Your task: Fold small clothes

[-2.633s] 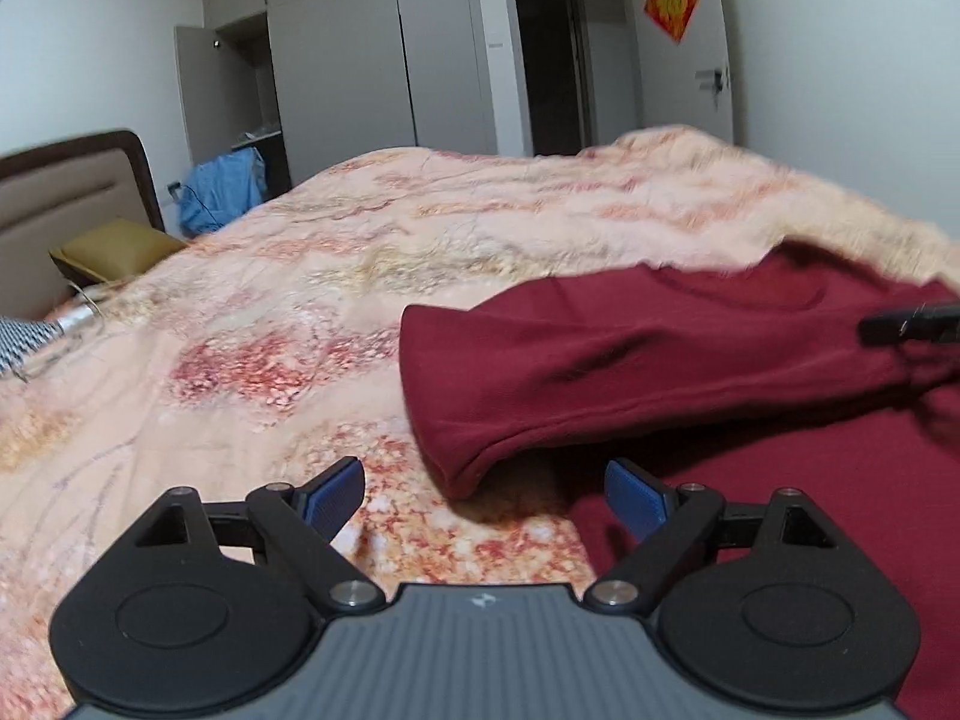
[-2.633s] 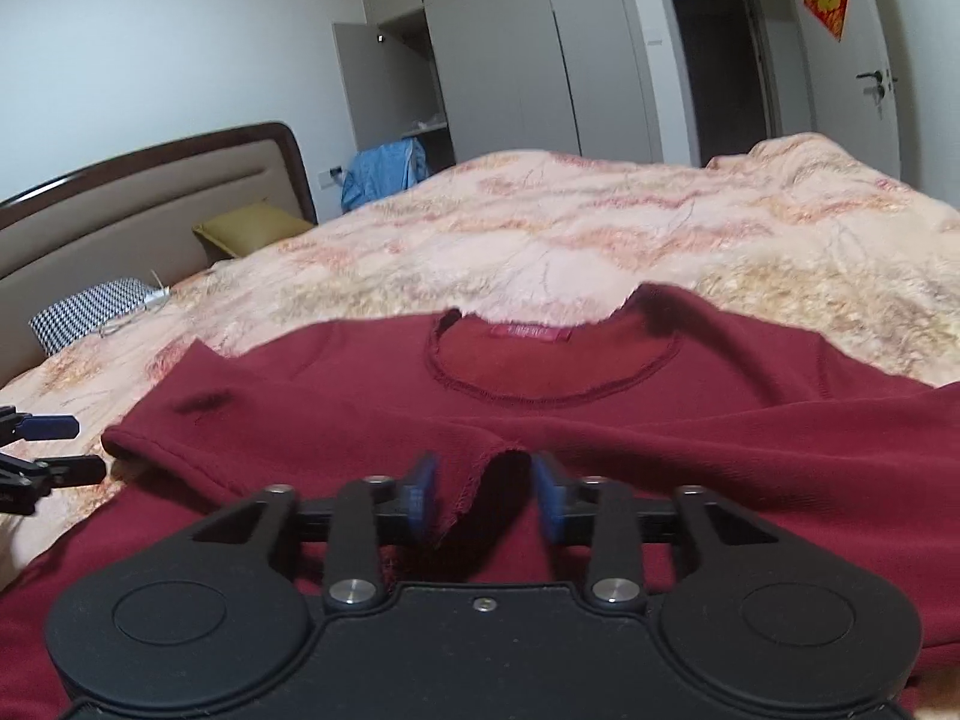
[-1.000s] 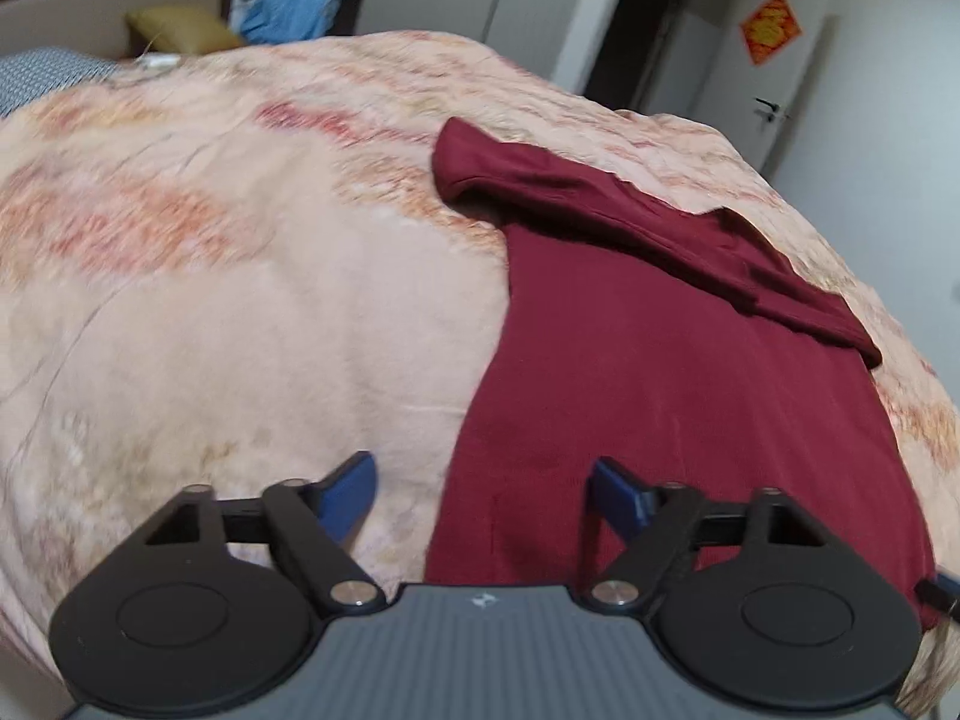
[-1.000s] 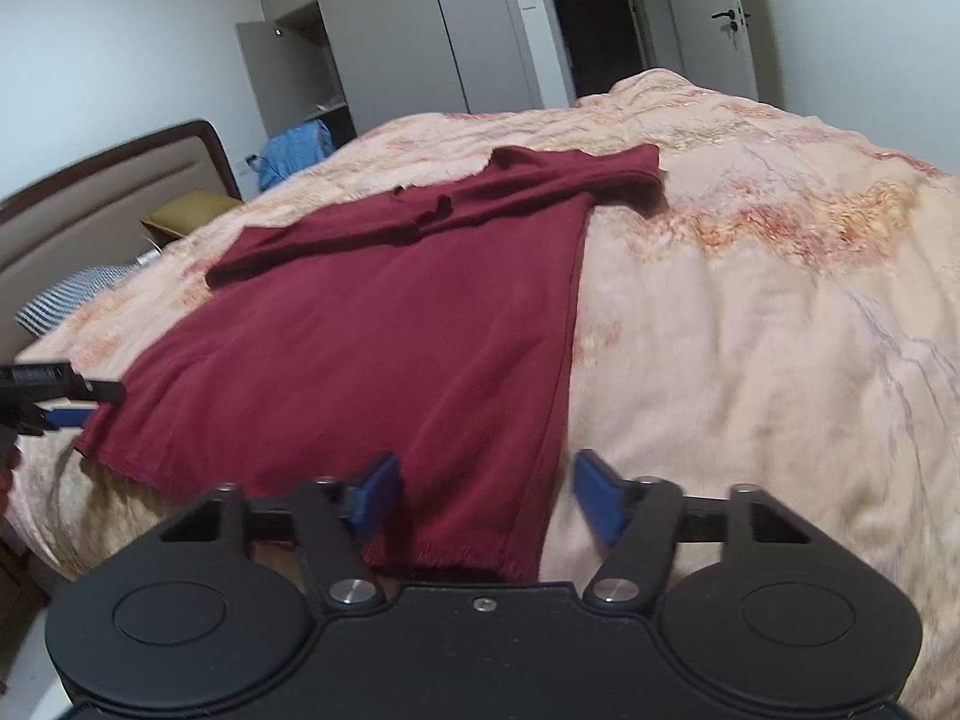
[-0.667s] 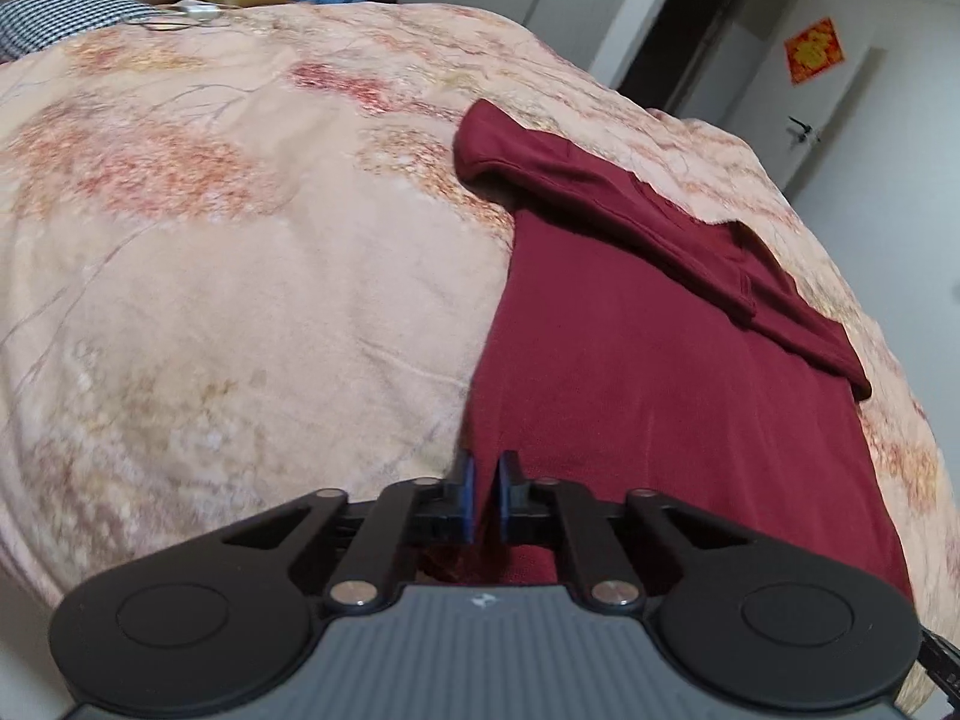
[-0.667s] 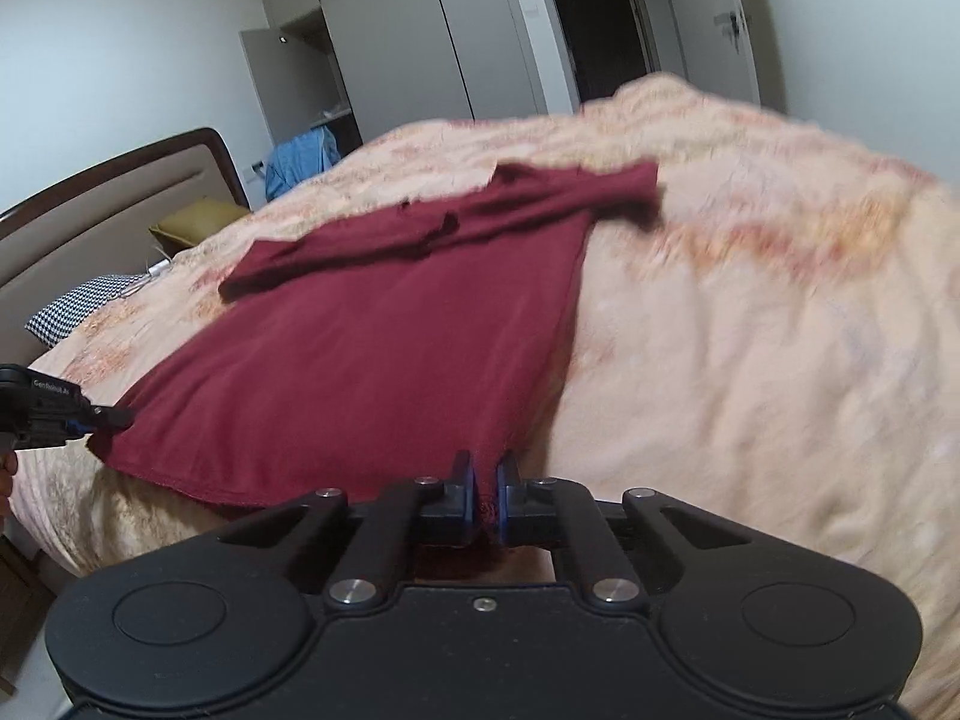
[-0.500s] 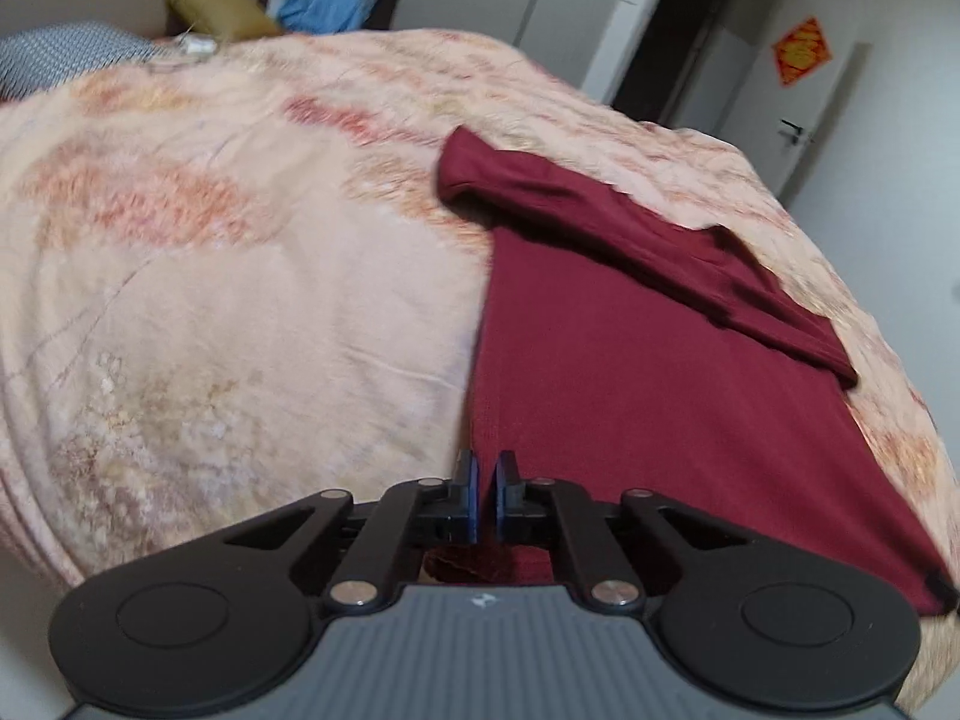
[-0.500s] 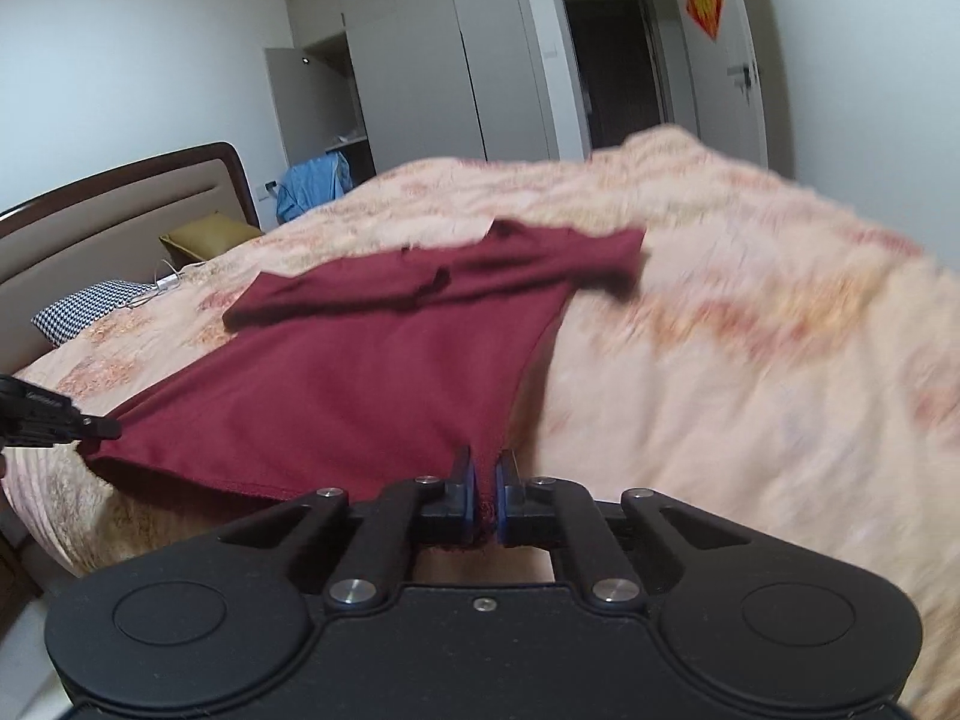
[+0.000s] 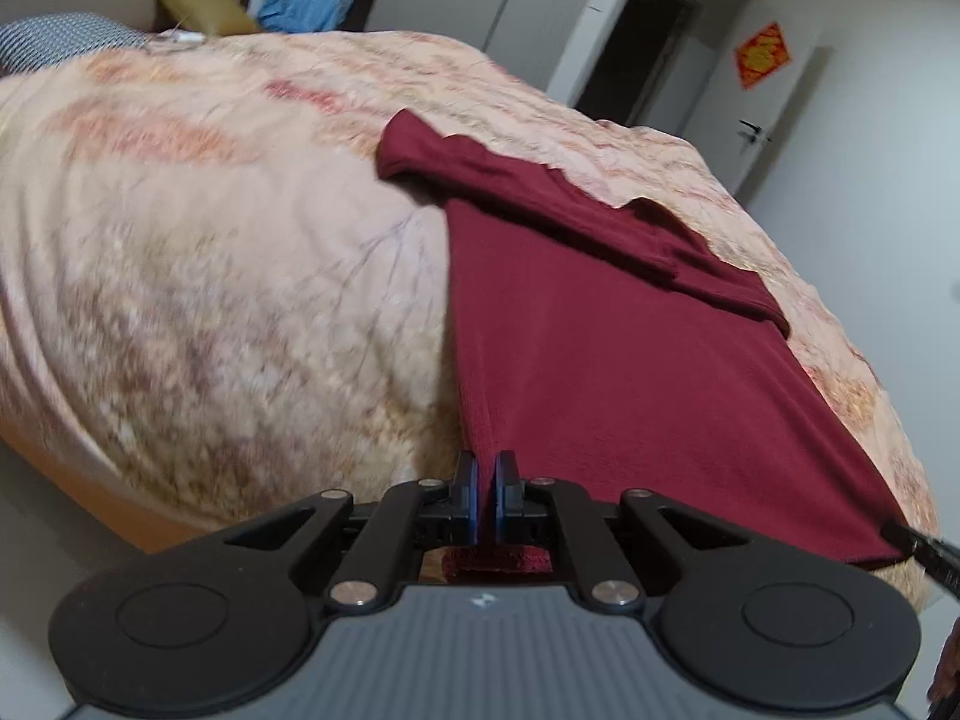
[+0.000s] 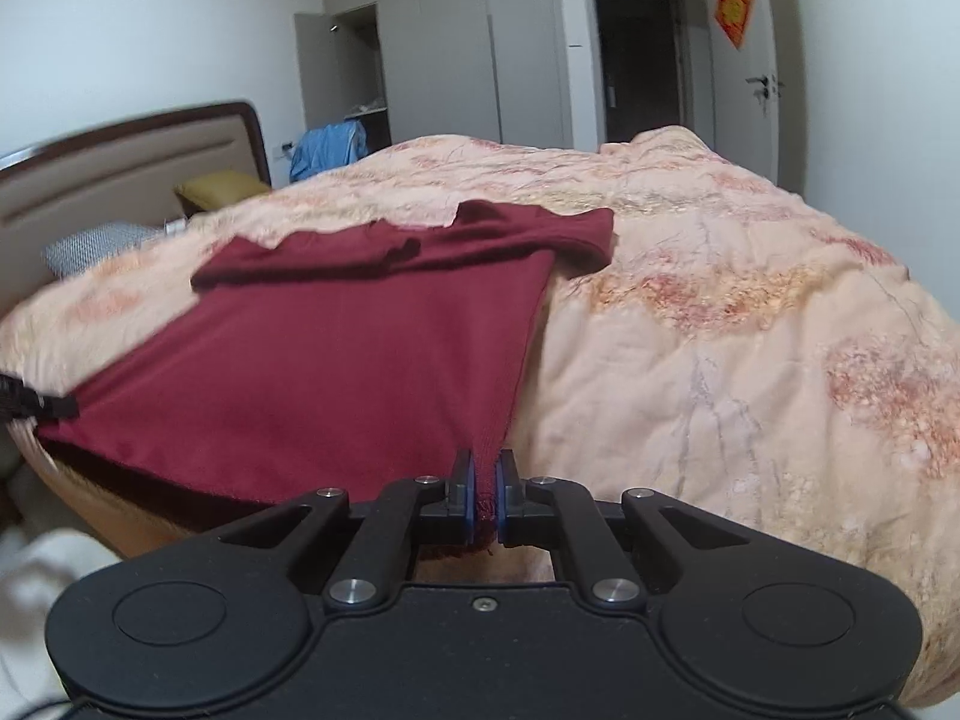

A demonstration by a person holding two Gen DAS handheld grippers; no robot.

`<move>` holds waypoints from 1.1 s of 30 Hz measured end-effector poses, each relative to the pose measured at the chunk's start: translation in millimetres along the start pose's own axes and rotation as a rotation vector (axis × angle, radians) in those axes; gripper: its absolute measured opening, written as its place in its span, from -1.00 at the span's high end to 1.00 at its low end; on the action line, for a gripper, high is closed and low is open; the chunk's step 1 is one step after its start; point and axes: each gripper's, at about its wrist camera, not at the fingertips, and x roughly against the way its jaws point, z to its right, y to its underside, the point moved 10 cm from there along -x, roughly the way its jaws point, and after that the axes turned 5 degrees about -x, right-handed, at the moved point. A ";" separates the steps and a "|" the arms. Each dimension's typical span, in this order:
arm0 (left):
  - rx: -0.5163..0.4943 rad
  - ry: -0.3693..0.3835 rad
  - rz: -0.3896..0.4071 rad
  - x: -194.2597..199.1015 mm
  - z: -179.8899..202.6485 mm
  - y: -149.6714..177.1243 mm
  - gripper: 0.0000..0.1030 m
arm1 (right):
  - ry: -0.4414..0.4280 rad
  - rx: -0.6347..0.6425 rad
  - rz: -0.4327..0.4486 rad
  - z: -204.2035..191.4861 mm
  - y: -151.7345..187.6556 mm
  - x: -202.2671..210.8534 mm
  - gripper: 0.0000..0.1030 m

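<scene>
Peach floral quilt [image 9: 210,252] across the bed, dark red shirt [image 9: 600,348] spread flat on it with sleeves folded over the top, left gripper [image 9: 486,495] pinching 1 hem corner, right gripper [image 10: 486,495] clamped on the other hem corner

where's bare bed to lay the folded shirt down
Bare blanket lies right of the shirt, toward the door side, and on its other side, up to the pillows. The near edge is crowded: both tongs grip the hem.
</scene>
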 end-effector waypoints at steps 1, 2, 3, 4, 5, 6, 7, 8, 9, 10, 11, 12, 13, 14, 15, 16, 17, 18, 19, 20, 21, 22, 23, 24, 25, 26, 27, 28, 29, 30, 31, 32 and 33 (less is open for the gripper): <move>0.004 -0.006 0.002 -1.8 -1.4 1.8 0.90 | -0.001 0.012 -0.002 -1.1 2.7 -1.7 0.88; 0.008 -0.009 0.004 -2.9 -2.3 3.2 0.89 | 0.001 0.024 -0.004 -1.4 5.3 -3.2 0.87; 0.011 -0.009 0.006 -3.4 -3.2 3.9 0.89 | 0.004 0.035 -0.008 -1.4 7.6 -4.5 0.87; 0.009 -0.012 0.008 -3.5 -2.9 4.2 0.88 | 0.005 0.044 -0.010 -1.3 9.5 -5.7 0.85; 0.002 -0.017 0.011 -3.5 -2.7 4.6 0.86 | 0.003 0.050 -0.011 -0.8 11.3 -6.8 0.81; -0.006 -0.022 0.011 -3.4 -1.9 4.8 0.84 | 0.003 0.057 -0.013 -0.1 12.5 -7.5 0.75; -0.011 -0.028 0.008 -3.6 -1.6 5.3 0.82 | 0.003 0.065 -0.015 0.3 13.4 -7.8 0.62; -0.012 -0.039 0.002 -3.8 -1.7 6.1 0.79 | 0.003 0.075 -0.011 0.9 13.5 -7.3 0.51; -0.014 -0.052 -0.001 -3.8 -2.5 6.8 0.76 | 0.004 0.090 -0.004 1.3 13.5 -6.4 0.46; -0.017 -0.060 -0.004 -3.7 -3.4 7.5 0.61 | 0.004 0.111 0.005 1.4 13.4 -5.3 0.33; -0.020 -0.066 -0.005 -2.9 -4.1 8.0 0.32 | 0.001 0.136 0.013 -0.2 13.4 -3.5 0.15; -0.024 -0.071 -0.003 -1.7 -5.0 8.8 0.10 | -0.009 0.168 0.024 -2.7 13.4 -1.6 0.05; -0.030 -0.081 0.004 0.1 -5.8 9.2 -0.31 | -0.022 0.210 0.036 -6.8 13.7 0.8 -0.11; -0.041 -0.093 0.017 2.6 -5.6 9.2 -0.44 | -0.037 0.263 0.044 -11.7 15.0 2.4 -0.19; -0.062 -0.106 0.027 4.5 -4.3 9.3 -0.44 | -0.050 0.327 0.049 -17.4 17.5 3.1 -0.23; -0.091 -0.112 0.032 5.8 -1.8 9.3 -0.46 | -0.062 0.394 0.050 -23.6 20.8 2.9 -0.28; -0.119 -0.115 0.035 6.4 1.5 9.4 -0.55 | -0.071 0.456 0.047 -29.4 24.7 1.7 -0.31; -0.141 -0.119 0.041 7.0 5.0 9.6 -0.62 | -0.080 0.511 0.041 -35.0 29.2 -0.1 -0.32; -0.160 -0.123 0.049 7.1 8.8 9.6 -0.79 | -0.092 0.556 0.034 -39.5 33.6 -2.4 -0.33; -0.179 -0.124 0.060 7.4 12.8 9.6 -0.91 | -0.102 0.598 0.028 -44.6 37.9 -4.4 -0.33; -0.199 -0.125 0.069 7.4 17.3 9.2 -0.94 | -0.106 0.637 0.023 -48.3 41.9 -7.0 -0.33; -0.217 -0.127 0.072 6.4 21.9 9.6 -0.99 | -0.108 0.679 0.018 -51.8 46.1 -9.4 -0.33; -0.234 -0.129 0.071 4.7 26.5 10.2 -0.99 | -0.106 0.717 0.014 -54.2 49.8 -11.9 -0.33; -0.248 -0.129 0.070 2.8 31.3 10.7 -0.99 | -0.097 0.754 0.008 -55.9 53.1 -15.4 -0.33; -0.259 -0.126 0.068 1.2 35.4 11.3 -0.99 | -0.081 0.786 -0.001 -56.1 56.5 -20.1 -0.33; -0.267 -0.121 0.067 -0.2 39.2 12.3 -0.99 | -0.062 0.818 -0.011 -56.7 60.2 -25.2 -0.33; -0.273 -0.116 0.064 -2.2 42.8 13.5 -0.99 | -0.045 0.850 -0.015 -57.3 63.6 -29.4 -0.33; -0.279 -0.111 0.058 -4.1 46.3 14.9 -0.99 | -0.026 0.881 -0.014 -57.0 66.2 -33.4 -0.33; -0.284 -0.106 0.052 -6.1 49.0 16.9 -0.99 | -0.009 0.911 -0.006 -57.1 68.7 -37.0 -0.33; -0.289 -0.100 0.045 -7.9 51.8 18.8 -0.99 | 0.002 0.935 0.003 -57.2 70.2 -39.8 -0.33; -0.294 -0.096 0.041 -9.3 54.5 20.7 -0.99 | 0.012 0.953 0.014 -57.3 71.4 -41.3 -0.33; -0.302 -0.091 0.039 -10.4 57.0 23.0 -0.99 | 0.018 0.967 0.025 -57.9 72.0 -41.8 -0.31; -0.313 -0.088 0.038 -10.8 59.9 25.0 -0.99 | 0.017 0.976 0.038 -58.9 71.9 -40.9 -0.25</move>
